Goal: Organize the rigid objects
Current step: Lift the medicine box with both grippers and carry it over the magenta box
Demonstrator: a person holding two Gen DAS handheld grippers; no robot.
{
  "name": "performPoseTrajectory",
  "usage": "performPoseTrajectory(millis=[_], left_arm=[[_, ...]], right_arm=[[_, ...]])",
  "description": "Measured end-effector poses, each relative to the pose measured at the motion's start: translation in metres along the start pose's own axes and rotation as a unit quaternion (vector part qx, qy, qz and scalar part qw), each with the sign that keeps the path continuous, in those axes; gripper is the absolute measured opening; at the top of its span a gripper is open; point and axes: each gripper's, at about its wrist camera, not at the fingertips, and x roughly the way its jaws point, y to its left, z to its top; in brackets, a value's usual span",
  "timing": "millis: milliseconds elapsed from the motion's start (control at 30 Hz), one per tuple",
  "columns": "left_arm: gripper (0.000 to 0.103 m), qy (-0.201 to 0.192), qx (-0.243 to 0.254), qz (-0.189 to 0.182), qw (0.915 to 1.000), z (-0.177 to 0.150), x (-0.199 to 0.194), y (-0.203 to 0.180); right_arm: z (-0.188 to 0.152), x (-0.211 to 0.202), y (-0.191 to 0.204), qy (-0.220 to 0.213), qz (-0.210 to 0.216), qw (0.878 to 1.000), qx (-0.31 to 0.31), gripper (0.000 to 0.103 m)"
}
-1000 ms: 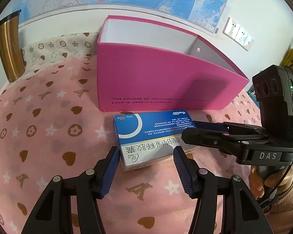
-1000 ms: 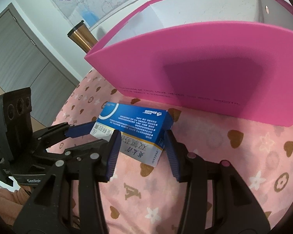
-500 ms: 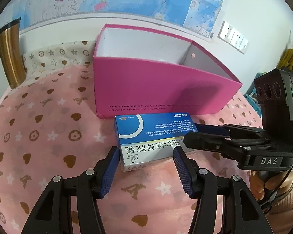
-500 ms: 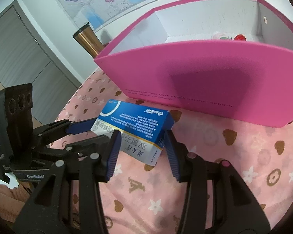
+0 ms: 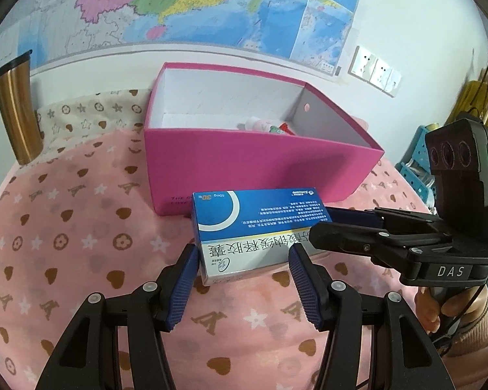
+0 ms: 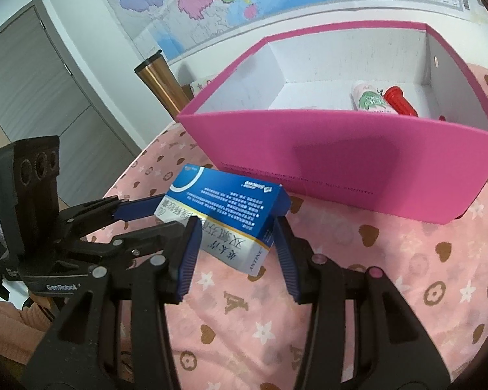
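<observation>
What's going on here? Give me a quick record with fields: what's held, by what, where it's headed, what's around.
held item: blue and white medicine box
left gripper: shut on one end of the box
right gripper: shut on the other end
box state: lifted off the pink cloth, tilted in the right wrist view
likely destination: pink storage box, open top
already inside: white tube, red item
nearby: gold tumbler, wall map

Blue-and-white rectangular cardboard medicine box (image 5: pixel 260 227), yellow stripe, white arc on top. Magenta cardboard storage box (image 5: pixel 244 159), white inside. Pink cloth (image 5: pixel 81 227) patterned with brown hearts, white stars, flowers. Black plastic tongs, blue ribbed pads (image 6: pixel 188 253). Copper-coloured metal tumbler (image 5: pixel 14 110), black lid.
</observation>
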Motion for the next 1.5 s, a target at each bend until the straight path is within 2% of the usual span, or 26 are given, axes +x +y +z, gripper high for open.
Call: performPoseTrajectory(millis=[1500], left_arm=[[0.057, -0.055, 0.023, -0.015, 0.9981, 0.026, -0.026, -0.024]], right_arm=[[0.014, -0.039, 0.007, -0.053, -0.02, 0.998, -0.03, 0.049]])
